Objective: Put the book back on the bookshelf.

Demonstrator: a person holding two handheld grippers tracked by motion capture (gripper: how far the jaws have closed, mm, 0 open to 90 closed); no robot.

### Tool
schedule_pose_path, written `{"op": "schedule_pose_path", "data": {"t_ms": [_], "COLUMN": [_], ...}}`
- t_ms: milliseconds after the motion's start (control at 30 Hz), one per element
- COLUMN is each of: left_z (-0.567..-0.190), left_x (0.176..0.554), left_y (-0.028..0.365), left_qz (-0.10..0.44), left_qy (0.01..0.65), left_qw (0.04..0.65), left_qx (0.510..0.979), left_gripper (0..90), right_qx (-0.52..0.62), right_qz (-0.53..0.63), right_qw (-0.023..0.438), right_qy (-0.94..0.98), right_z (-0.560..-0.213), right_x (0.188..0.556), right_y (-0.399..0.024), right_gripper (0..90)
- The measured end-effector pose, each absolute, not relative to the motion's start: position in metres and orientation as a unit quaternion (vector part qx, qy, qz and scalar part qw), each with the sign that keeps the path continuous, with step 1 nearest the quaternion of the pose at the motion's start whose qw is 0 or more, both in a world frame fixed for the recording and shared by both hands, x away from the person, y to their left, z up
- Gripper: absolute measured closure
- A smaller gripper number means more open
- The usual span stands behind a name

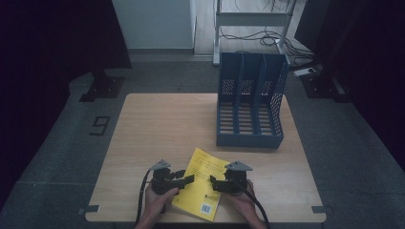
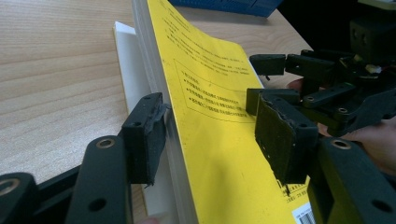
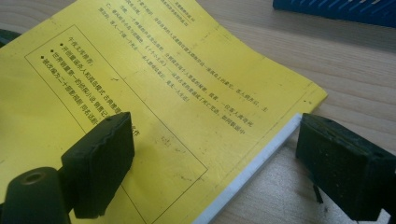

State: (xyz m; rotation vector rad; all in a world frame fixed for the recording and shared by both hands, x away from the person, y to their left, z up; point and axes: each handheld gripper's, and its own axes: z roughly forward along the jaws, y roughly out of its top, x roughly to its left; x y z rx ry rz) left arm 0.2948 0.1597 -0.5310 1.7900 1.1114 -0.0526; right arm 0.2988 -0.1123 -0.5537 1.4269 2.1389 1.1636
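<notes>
Left gripper has its jaws spread around the left edge of the book. In the left gripper view one pad sits against the page edges down the side, and the other hangs over the yellow cover with a gap under it, so it straddles the book without clamping it. That edge of the book looks lifted a bit, with a white sheet showing underneath it.

Right gripper is spread wide too. In its own view one pad is over the yellow cover and the other is out past the book's white page edge, above the bare table. Can't tell if either pad actually touches the book. No pinch on that side either.

The two grippers point at each other across the book, tips close together over the cover, with a hand behind each one coming in from the near edge.

The book itself lies cover-up at the near edge of the table, roughly in the middle, turned at a slight angle, barcode corner toward the person. There's printed text and a boxed block on the cover.

Farther back on the right stands a blue file rack, well apart from the book.
</notes>
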Motion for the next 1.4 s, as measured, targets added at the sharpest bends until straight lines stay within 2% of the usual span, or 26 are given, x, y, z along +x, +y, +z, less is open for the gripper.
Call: {"op": "schedule_pose_path", "data": {"t_ms": [333,567,833,1000,1400], "left_z": [-0.5315,-0.5352,-0.5356,-0.5293,-0.5292], "left_x": [0.2971,0.3013,0.3006,0.2982,0.2964], "left_y": [0.1616,0.1654,0.1619,0.1634,0.1627], "left_qz": [-0.035,-0.063,-0.054,-0.070,-0.076], "left_qy": [0.451,0.459,0.460,0.455,0.460], "left_qw": [0.491,0.495,0.485,0.514,0.524], "left_qx": [0.744,0.735,0.741,0.724,0.713], "left_gripper": [43.8,42.9,39.7,40.0,41.2], "right_qx": [0.498,0.499,0.501,0.502,0.503], "right_qz": [0.408,0.409,0.408,0.409,0.409], "right_qw": [0.156,0.157,0.156,0.156,0.156], "right_qy": [0.749,0.748,0.747,0.746,0.745], "right_z": [-0.5538,-0.5538,-0.5537,-0.5537,-0.5538], "right_x": [0.2988,0.2986,0.2984,0.2984,0.2983], "right_y": [-0.1131,-0.1131,-0.1129,-0.1128,-0.1129], "right_gripper": [11.7,12.1,12.2,12.2,12.2]}}
